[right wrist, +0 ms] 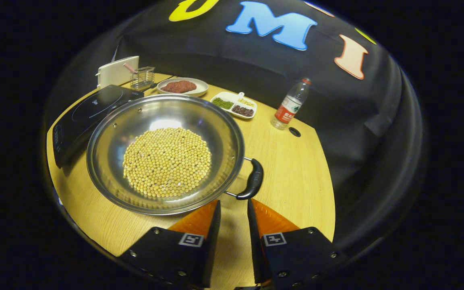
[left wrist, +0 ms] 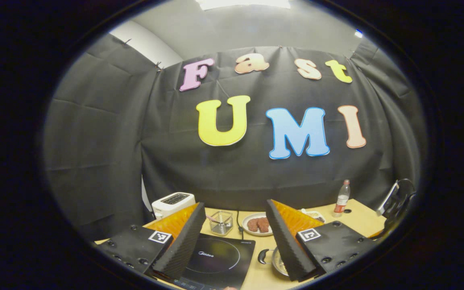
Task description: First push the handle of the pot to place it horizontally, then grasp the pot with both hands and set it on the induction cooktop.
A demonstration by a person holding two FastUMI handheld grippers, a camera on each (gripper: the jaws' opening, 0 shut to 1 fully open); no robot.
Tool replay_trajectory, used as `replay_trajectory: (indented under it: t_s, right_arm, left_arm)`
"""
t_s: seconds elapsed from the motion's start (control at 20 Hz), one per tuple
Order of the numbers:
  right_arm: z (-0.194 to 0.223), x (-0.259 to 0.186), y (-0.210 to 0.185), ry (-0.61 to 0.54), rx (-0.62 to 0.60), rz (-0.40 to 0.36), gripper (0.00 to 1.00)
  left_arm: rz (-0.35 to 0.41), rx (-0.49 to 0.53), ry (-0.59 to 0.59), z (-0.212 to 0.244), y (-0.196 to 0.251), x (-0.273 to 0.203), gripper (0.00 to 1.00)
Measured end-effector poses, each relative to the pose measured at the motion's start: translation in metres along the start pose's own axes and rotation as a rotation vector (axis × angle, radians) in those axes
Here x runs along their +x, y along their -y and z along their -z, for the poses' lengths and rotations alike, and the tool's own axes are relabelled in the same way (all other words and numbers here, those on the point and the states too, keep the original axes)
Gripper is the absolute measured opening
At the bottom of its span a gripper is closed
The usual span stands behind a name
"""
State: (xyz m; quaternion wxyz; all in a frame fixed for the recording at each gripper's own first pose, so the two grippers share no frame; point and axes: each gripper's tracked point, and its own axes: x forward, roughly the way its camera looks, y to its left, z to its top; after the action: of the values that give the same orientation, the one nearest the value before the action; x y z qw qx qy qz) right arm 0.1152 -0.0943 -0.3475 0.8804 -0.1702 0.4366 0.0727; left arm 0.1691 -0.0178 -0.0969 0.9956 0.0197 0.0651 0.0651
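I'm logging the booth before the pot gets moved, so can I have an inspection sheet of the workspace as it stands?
Surface: wooden table, round-edged, with a small hole near the bottle.
Job's things: steel pot holding pale beans, on the table beside the induction cooktop; pot handle faces the right gripper.
Clutter: toaster, wire basket, plate of meat, divided dish, water bottle.
Grippers: left gripper open, above the cooktop; right gripper open narrowly, just short of the handle, holding nothing.
Cables: a dark cord behind the cooktop.
Surroundings: black cloth wall.
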Motion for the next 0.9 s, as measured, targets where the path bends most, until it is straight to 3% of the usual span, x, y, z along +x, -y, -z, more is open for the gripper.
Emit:
replay_trajectory:
  t_s: [0.1, 0.15, 0.25, 0.35, 0.65, 0.9]
  right_arm:
    - [-0.009, -0.008, 0.005, 0.041, 0.064, 0.003, 0.56]
    - [-0.013, -0.011, 0.011, 0.06, 0.083, 0.012, 0.87]
    - [-0.02, -0.019, 0.019, 0.098, 0.122, 0.04, 0.98]
    - [-0.027, -0.026, 0.022, 0.124, 0.173, 0.048, 0.98]
    - [-0.049, -0.035, 0.021, 0.198, 0.345, 0.031, 0.98]
    - [-0.056, -0.025, 0.013, 0.201, 0.388, 0.024, 0.98]
  left_arm:
    - [0.014, -0.005, -0.013, 0.008, 0.005, 0.005, 0.98]
    - [0.021, -0.003, -0.019, 0.011, 0.008, 0.009, 0.94]
    - [0.04, 0.004, -0.028, 0.017, 0.016, 0.013, 0.98]
    - [0.071, 0.009, -0.051, 0.03, 0.025, 0.021, 0.94]
    - [0.164, 0.015, -0.209, 0.097, 0.049, 0.05, 0.98]
    - [0.238, 0.026, -0.311, 0.142, 0.068, 0.073, 0.94]
